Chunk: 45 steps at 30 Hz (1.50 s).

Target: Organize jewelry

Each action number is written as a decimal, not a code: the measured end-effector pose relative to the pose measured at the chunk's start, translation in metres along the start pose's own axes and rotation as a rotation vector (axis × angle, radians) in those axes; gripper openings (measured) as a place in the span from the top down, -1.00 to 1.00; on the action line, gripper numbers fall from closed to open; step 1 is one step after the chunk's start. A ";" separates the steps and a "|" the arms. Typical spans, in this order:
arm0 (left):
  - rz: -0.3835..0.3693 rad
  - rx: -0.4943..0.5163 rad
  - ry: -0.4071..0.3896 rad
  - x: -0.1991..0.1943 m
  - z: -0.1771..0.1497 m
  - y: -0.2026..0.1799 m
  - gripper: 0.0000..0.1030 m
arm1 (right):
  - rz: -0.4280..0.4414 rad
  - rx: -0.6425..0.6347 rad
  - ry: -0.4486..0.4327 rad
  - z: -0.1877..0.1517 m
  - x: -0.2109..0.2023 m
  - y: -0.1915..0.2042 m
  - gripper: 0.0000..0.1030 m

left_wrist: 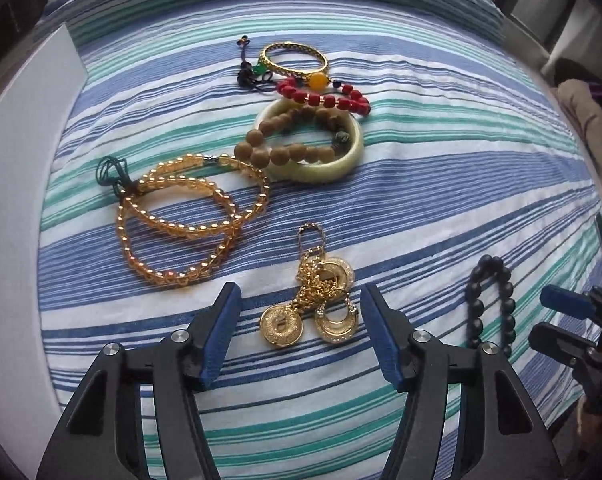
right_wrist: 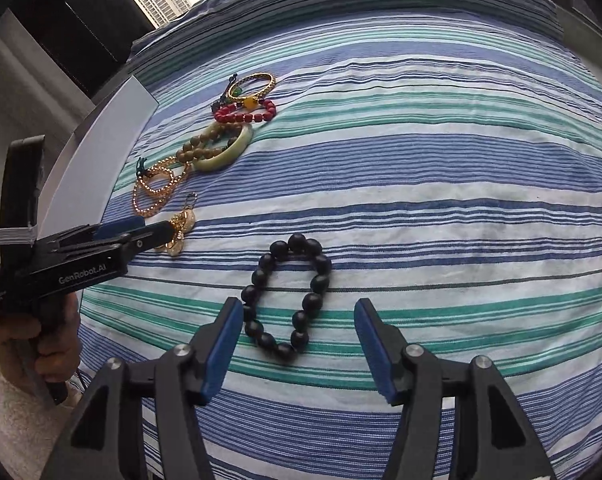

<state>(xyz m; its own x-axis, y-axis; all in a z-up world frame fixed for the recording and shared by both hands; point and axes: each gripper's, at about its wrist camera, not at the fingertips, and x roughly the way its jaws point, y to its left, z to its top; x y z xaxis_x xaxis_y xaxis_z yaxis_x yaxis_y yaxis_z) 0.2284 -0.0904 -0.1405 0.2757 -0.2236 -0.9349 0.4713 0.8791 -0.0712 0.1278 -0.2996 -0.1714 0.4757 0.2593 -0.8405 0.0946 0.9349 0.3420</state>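
On the striped cloth [left_wrist: 421,184], a cluster of gold coin-shaped pieces on a chain [left_wrist: 279,322] lies between the fingers of my left gripper [left_wrist: 299,300]. That gripper is open and its pads stand clear of the gold on both sides. Seen from the right wrist, the left gripper [right_wrist: 157,232] hovers over the same gold pieces [right_wrist: 181,220]. My right gripper [right_wrist: 299,308] is open, pointing down at a black bead bracelet [right_wrist: 321,264] that lies flat between and just ahead of its fingertips, untouched.
Further back lie two amber bead bracelets [left_wrist: 181,228], a wooden bead bracelet [left_wrist: 277,154] across a pale jade bangle [left_wrist: 321,168], a red bead bracelet [left_wrist: 329,100] and a gold bangle [left_wrist: 273,65]. A white panel [left_wrist: 25,160] borders the cloth's left side.
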 end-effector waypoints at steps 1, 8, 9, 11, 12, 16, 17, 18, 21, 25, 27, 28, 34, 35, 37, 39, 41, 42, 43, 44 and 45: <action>0.023 0.018 -0.011 0.002 0.002 -0.003 -0.22 | 0.006 0.005 0.009 0.001 0.000 -0.001 -0.15; 0.042 0.096 0.053 -0.001 0.009 -0.020 0.60 | 0.021 0.027 0.054 0.018 -0.004 -0.006 -0.15; 0.030 0.074 0.048 -0.005 0.009 -0.017 0.64 | 0.027 0.029 0.064 0.021 -0.004 -0.005 -0.15; 0.000 0.023 0.021 -0.017 0.009 -0.008 0.65 | 0.032 0.024 0.090 0.027 0.000 -0.003 -0.15; -0.006 0.003 0.003 -0.024 0.007 -0.005 0.65 | 0.021 0.008 0.105 0.029 0.004 -0.001 -0.15; -0.045 -0.069 -0.053 -0.045 -0.007 0.008 0.65 | -0.030 -0.033 0.181 0.028 0.031 0.009 -0.15; -0.054 -0.084 -0.066 -0.050 -0.012 0.011 0.65 | -0.037 -0.032 0.188 0.026 0.037 0.011 -0.15; -0.059 -0.097 -0.079 -0.055 -0.017 0.013 0.65 | -0.052 -0.038 0.188 0.024 0.043 0.017 -0.16; -0.050 -0.127 -0.116 -0.070 -0.028 0.021 0.66 | -0.140 -0.137 0.140 0.018 0.052 0.044 -0.35; -0.053 -0.156 -0.160 -0.092 -0.037 0.029 0.67 | -0.247 -0.245 0.106 0.006 0.060 0.067 -0.38; -0.052 -0.164 -0.180 -0.104 -0.044 0.034 0.70 | -0.254 -0.239 0.084 0.005 0.055 0.064 0.07; -0.052 -0.170 -0.185 -0.109 -0.046 0.037 0.71 | -0.250 -0.227 0.082 0.007 0.052 0.061 0.54; -0.092 -0.203 -0.187 -0.131 -0.057 0.055 0.92 | -0.159 -0.211 0.076 0.018 0.031 0.054 0.77; -0.080 -0.205 -0.191 -0.133 -0.058 0.057 0.92 | -0.144 -0.216 0.070 0.021 0.025 0.058 0.75; -0.065 -0.213 -0.193 -0.135 -0.059 0.063 0.93 | -0.128 -0.228 0.048 0.026 0.012 0.066 0.75; -0.067 -0.230 -0.195 -0.137 -0.061 0.069 0.93 | -0.126 -0.252 0.028 0.033 0.004 0.073 0.75; -0.077 -0.249 -0.208 -0.144 -0.064 0.076 0.93 | -0.106 -0.260 0.021 0.038 -0.002 0.082 0.75; -0.082 -0.258 -0.217 -0.150 -0.065 0.079 0.93 | -0.097 -0.268 0.016 0.040 -0.005 0.086 0.75; -0.086 -0.265 -0.227 -0.155 -0.066 0.083 0.93 | -0.085 -0.275 0.011 0.041 -0.011 0.092 0.75; -0.089 -0.271 -0.237 -0.162 -0.066 0.086 0.93 | -0.068 -0.285 0.006 0.043 -0.015 0.096 0.75; -0.092 -0.277 -0.248 -0.169 -0.066 0.089 0.93 | -0.051 -0.296 0.001 0.045 -0.021 0.102 0.75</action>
<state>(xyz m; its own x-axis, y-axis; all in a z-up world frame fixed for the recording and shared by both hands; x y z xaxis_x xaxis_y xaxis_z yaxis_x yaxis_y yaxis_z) 0.1683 0.0538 -0.0119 0.4534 -0.3723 -0.8098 0.2687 0.9234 -0.2742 0.1672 -0.2204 -0.1002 0.4763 0.2100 -0.8538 -0.1409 0.9767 0.1616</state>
